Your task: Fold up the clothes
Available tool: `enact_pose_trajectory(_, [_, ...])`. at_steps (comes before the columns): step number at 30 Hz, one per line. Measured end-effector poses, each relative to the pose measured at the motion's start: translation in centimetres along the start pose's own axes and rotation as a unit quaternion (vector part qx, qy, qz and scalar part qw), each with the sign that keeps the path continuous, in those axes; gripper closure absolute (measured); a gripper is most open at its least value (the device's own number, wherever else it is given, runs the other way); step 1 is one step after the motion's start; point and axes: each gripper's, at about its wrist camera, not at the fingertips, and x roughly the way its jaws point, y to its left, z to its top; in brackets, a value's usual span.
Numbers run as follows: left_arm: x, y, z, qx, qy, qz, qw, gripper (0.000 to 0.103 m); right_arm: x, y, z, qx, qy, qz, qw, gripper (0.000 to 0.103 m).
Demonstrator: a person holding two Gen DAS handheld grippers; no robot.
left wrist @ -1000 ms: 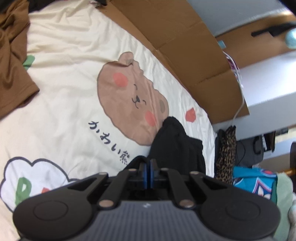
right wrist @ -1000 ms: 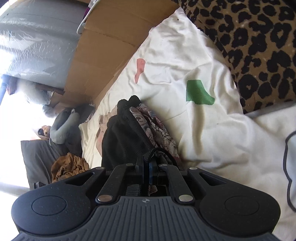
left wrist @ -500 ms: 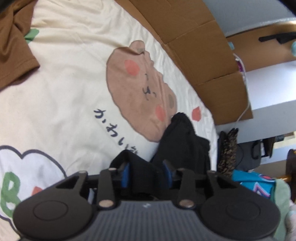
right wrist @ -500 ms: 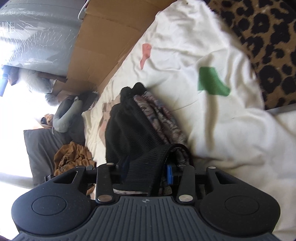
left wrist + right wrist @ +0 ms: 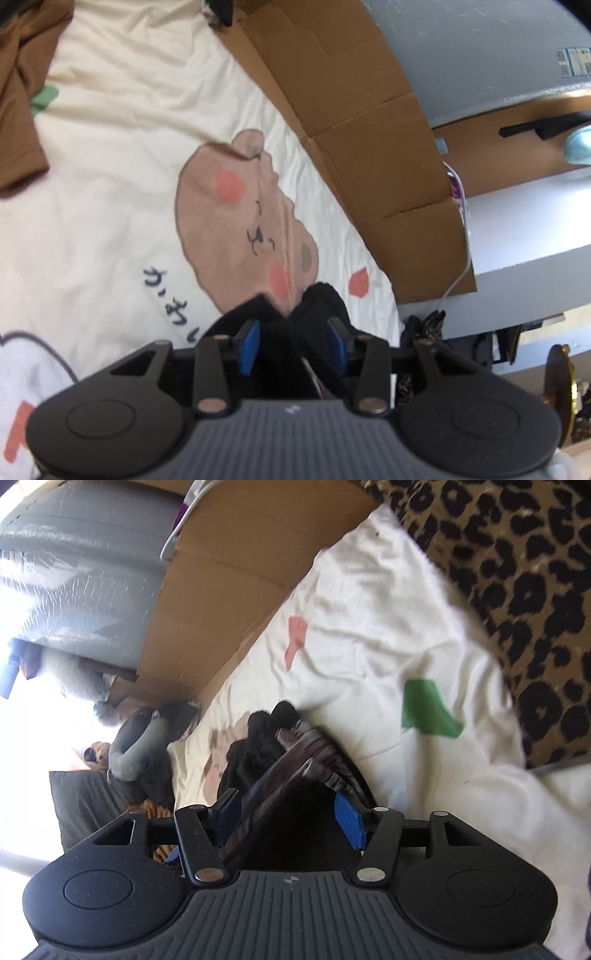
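Daylight blown out left, slight blur, fisheye-bent edges.

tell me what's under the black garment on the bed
The black garment lies on the cream bear-print sheet, covering the edge of the brown bear face. A patterned fabric layer shows along its side. What lies beneath its middle is hidden.

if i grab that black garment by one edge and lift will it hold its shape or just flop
Likely flop: the black garment lies bunched in soft folds on the bedsheet. Probably light, thin fabric. Its patterned lining may slide out, since the layers look loose.
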Motion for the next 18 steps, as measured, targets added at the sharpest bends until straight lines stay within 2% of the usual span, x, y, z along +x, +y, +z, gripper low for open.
enact_pose_trajectory(6, [-0.8,-1.0,0.5,0.044,-0.023,0.028,0.9984,0.061,-0.2,0.4,0.0,-0.042,-0.013,-0.040,0.998,0.040])
enact_pose_trajectory(9, [-0.7,-1.2,0.2,0.077,-0.019,0.059,0.9951,0.061,0.1,1.0,-0.1,-0.081,-0.012,-0.072,0.994,0.041])
enact_pose_trajectory(14, [0.3,-0.8,-0.6,0.117,-0.002,0.105,0.9876,0.062,1.3,1.2,-0.2,-0.114,-0.003,-0.096,0.989,0.047])
enact_pose_trajectory(17, [0.7,-0.5,-0.9,0.131,0.005,0.116,0.9845,0.062,2.0,1.2,-0.1,-0.129,0.000,-0.104,0.986,0.062])
enact_pose_trajectory(18, [0.8,-0.4,-1.0,0.134,0.007,0.118,0.9839,0.062,2.1,1.2,-0.1,-0.132,0.000,-0.104,0.986,0.071])
